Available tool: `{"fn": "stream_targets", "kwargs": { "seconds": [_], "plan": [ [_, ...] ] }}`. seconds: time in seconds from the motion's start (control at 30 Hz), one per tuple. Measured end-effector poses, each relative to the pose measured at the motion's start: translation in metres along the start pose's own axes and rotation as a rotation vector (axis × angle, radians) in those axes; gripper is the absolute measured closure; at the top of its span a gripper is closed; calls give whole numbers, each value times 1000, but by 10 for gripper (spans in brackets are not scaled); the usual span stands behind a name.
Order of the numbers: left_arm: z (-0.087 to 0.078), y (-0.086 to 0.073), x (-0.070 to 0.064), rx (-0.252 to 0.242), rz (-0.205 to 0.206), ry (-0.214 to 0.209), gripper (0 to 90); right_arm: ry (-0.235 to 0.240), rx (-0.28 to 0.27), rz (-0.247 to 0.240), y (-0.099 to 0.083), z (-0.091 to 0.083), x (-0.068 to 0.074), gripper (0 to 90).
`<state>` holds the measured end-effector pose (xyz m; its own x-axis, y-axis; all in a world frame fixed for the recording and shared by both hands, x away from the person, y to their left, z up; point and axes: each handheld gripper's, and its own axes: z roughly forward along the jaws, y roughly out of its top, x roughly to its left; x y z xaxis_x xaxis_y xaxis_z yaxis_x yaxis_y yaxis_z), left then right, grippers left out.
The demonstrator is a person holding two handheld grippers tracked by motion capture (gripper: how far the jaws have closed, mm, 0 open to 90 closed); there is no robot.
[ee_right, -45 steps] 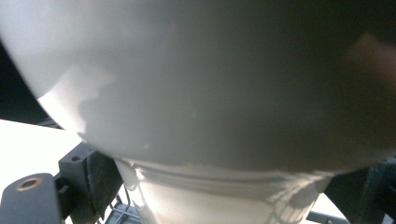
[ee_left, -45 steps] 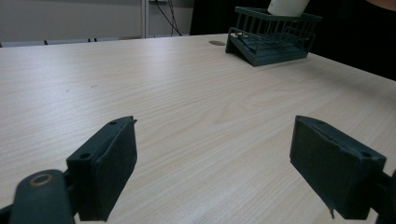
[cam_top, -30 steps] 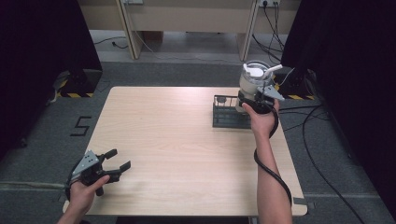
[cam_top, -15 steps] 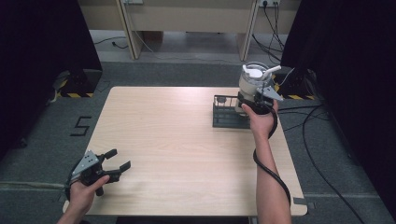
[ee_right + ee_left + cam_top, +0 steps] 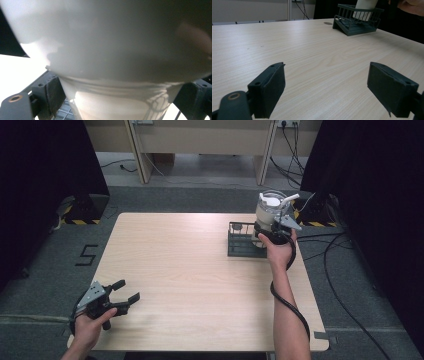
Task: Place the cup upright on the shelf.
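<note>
A white, cup-shaped container [image 5: 270,209] is held upright over the right end of a dark wire rack [image 5: 244,245] at the table's far right. My right gripper [image 5: 270,221] is shut on it. In the right gripper view the container [image 5: 120,50] is very close, with a black jaw pressed on each side of its narrower lower part around my right gripper [image 5: 122,97]. My left gripper [image 5: 127,291] rests low at the near left corner, open with nothing in it. In the left gripper view, my left gripper [image 5: 328,90] has bare wood between its jaws, with the rack [image 5: 357,23] and container [image 5: 364,10] far off.
The light wooden table [image 5: 200,270] is bare between the two grippers. The right gripper's black cable [image 5: 287,300] runs along the forearm. More cables [image 5: 340,250] lie on the floor to the right, and dark curtains stand on both sides.
</note>
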<state>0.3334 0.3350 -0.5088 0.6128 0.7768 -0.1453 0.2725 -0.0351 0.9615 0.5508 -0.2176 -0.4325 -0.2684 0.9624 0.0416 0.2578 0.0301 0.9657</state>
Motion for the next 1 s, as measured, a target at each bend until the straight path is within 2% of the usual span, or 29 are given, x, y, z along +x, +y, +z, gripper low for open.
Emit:
{"fn": "stream_targets", "kwargs": {
  "seconds": [0.43, 0.53, 1.0],
  "plan": [
    [0, 0, 0, 1, 0, -2, 144, -2, -1, 0, -4, 3, -1, 113],
    [0, 0, -1, 1, 1, -3, 144, -2, -6, -18, -5, 4, 0, 111],
    [0, 0, -1, 1, 5, -5, 145, -7, -30, 3, -8, 5, 1, 98]
  ]
}}
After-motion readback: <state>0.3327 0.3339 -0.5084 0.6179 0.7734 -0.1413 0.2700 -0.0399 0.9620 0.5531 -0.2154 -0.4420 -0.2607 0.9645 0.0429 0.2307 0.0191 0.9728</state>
